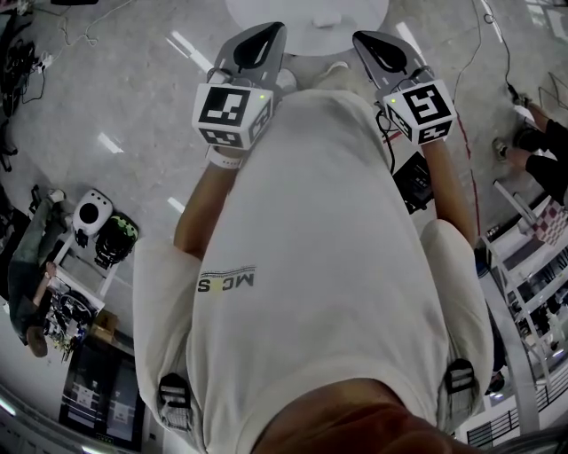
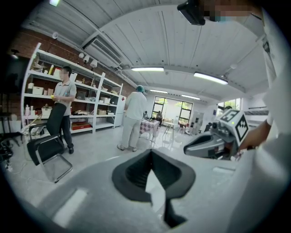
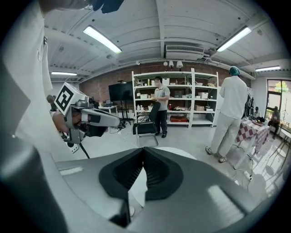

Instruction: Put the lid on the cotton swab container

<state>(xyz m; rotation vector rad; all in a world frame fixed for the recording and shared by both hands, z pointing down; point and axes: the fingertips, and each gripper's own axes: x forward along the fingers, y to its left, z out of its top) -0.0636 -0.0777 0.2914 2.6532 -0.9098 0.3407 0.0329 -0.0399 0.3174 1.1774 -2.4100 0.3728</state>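
No cotton swab container or lid shows in any view. In the head view both grippers are held up in front of the person's white shirt, pointing forward. Beyond them is the edge of a round white table point(image 1: 306, 13). My left gripper point(image 1: 263, 35) has its jaws shut with nothing between them, and its own view shows the tips point(image 2: 151, 151) meeting. My right gripper point(image 1: 373, 43) is shut and empty too, tips together point(image 3: 144, 148). Each gripper appears in the other's view: the right gripper point(image 2: 213, 142) and the left gripper point(image 3: 93, 119).
A person in white point(image 3: 232, 113) stands by a checkered table point(image 3: 254, 129). Another person point(image 2: 62, 109) stands by white shelving point(image 3: 177, 95), near a black chair point(image 3: 145, 127). Gear lies on the floor at left point(image 1: 98, 226), and white racks stand at right point(image 1: 532, 257).
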